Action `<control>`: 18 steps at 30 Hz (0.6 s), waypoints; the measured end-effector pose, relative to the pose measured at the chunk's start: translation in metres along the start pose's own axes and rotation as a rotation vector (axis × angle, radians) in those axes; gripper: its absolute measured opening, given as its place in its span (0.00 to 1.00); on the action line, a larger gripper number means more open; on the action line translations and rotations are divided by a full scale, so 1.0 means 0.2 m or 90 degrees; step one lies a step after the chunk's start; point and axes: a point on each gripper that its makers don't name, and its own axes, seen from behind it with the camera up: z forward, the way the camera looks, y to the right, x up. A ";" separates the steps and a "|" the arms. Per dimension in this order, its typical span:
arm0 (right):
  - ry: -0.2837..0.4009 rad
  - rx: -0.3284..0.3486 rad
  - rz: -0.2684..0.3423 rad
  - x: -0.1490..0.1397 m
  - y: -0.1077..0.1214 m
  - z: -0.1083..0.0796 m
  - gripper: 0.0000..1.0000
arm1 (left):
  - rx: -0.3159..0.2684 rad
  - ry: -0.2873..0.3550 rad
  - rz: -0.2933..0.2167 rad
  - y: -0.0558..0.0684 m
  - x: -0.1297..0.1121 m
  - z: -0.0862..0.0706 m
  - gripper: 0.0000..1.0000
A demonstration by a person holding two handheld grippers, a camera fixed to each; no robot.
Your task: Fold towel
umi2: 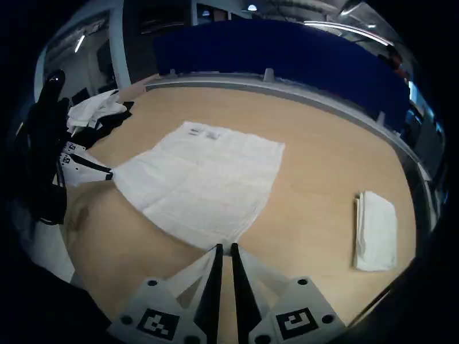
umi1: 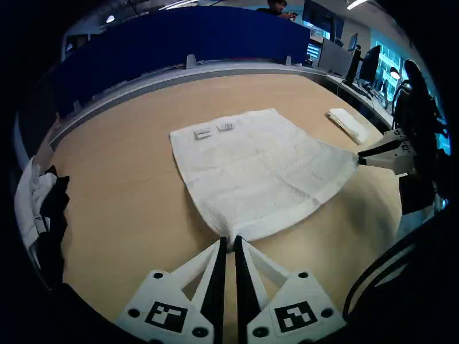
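Towel (umi1: pixel 258 166), white and spread flat, lies across the middle of the light wooden desk (umi1: pixel 126 189), with two small labels (umi1: pixel 202 133) near its far edge. In the left gripper view, the left gripper (umi1: pixel 229 245) comes in from 6 o'clock, fingers drawn together and clamped on the nearest corner, which bunches slightly between them. At 3 o'clock in that view, the right gripper (umi1: pixel 361 159) pinches the neighbouring corner, which is drawn out to a point. The right gripper view shows the same from the other side: its own fingers at 6 o'clock are closed on that corner, and the left one is at 9 o'clock. A second, folded towel (umi1: pixel 348 124) rests at 2 o'clock, well apart. A heap of white and dark cloth (umi1: pixel 43 200) sits at 9 o'clock, and a blue partition (umi1: pixel 189 34) runs along 12 o'clock.
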 end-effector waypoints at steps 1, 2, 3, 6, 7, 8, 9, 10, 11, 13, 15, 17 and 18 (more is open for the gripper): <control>0.004 0.000 0.000 0.01 0.00 -0.01 0.12 | -0.001 0.002 -0.003 0.01 0.01 -0.02 0.10; 0.008 0.000 0.001 0.03 0.00 -0.03 0.11 | -0.003 0.004 -0.006 0.01 0.03 -0.04 0.10; 0.011 0.000 0.002 0.04 0.00 -0.05 0.11 | -0.004 0.005 -0.008 0.02 0.04 -0.05 0.10; 0.024 0.001 0.010 0.09 -0.01 -0.10 0.11 | -0.005 0.005 -0.012 0.03 0.08 -0.11 0.10; 0.027 0.001 0.014 0.11 -0.01 -0.12 0.11 | -0.006 0.005 -0.013 0.04 0.08 -0.13 0.10; 0.031 0.002 0.019 0.12 -0.01 -0.14 0.11 | -0.007 0.005 -0.014 0.04 0.09 -0.15 0.10; 0.034 0.002 0.022 0.13 -0.01 -0.16 0.11 | -0.009 0.004 -0.015 0.05 0.10 -0.17 0.10; 0.037 0.002 0.025 0.15 -0.01 -0.17 0.11 | -0.012 0.004 -0.016 0.06 0.11 -0.18 0.10; 0.039 0.002 0.027 0.16 -0.01 -0.19 0.11 | -0.015 0.003 -0.018 0.06 0.12 -0.20 0.10; 0.044 0.001 0.028 0.18 -0.02 -0.23 0.11 | -0.021 0.002 -0.019 0.08 0.13 -0.24 0.10; 0.048 -0.001 0.025 0.20 -0.03 -0.27 0.11 | -0.026 0.001 -0.021 0.09 0.14 -0.28 0.10; 0.049 -0.003 0.021 0.21 -0.03 -0.30 0.11 | -0.027 0.002 -0.020 0.09 0.15 -0.30 0.10; 0.049 -0.003 0.019 0.21 -0.04 -0.31 0.11 | -0.027 0.003 -0.020 0.09 0.15 -0.31 0.10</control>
